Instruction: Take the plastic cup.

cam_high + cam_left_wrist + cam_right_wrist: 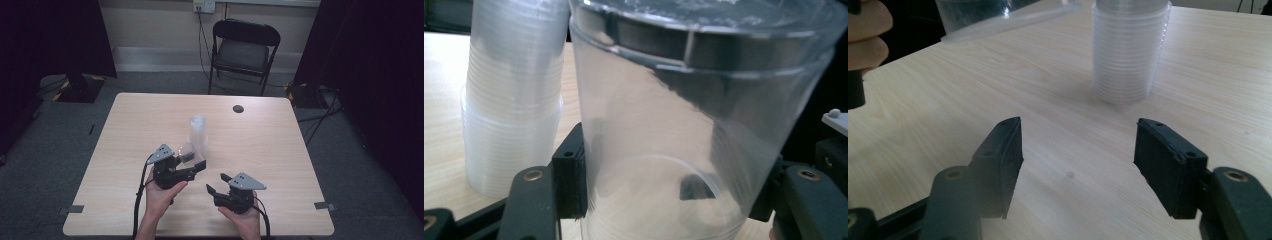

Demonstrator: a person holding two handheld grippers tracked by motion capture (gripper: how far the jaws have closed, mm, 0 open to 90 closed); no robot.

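A tall stack of clear plastic cups (198, 132) (509, 100) (1128, 50) stands upright near the middle of the table. Just in front of it, to its left, my left gripper (194, 161) (669, 185) is shut on a single clear cup (187, 151) (684, 140), with a pad pressed against each side of its wall. That cup (998, 15) is apart from the stack and tilted. My right gripper (216, 182) (1078, 155) hovers low over the table's front, open, with bare wood between its jaws, pointing toward the stack.
The light wooden table (150, 110) has a small dark round thing (238, 108) near its far edge. A black folding chair (243, 50) stands beyond the table. Dark curtains hang at both sides. Grey tape marks sit by the front corners.
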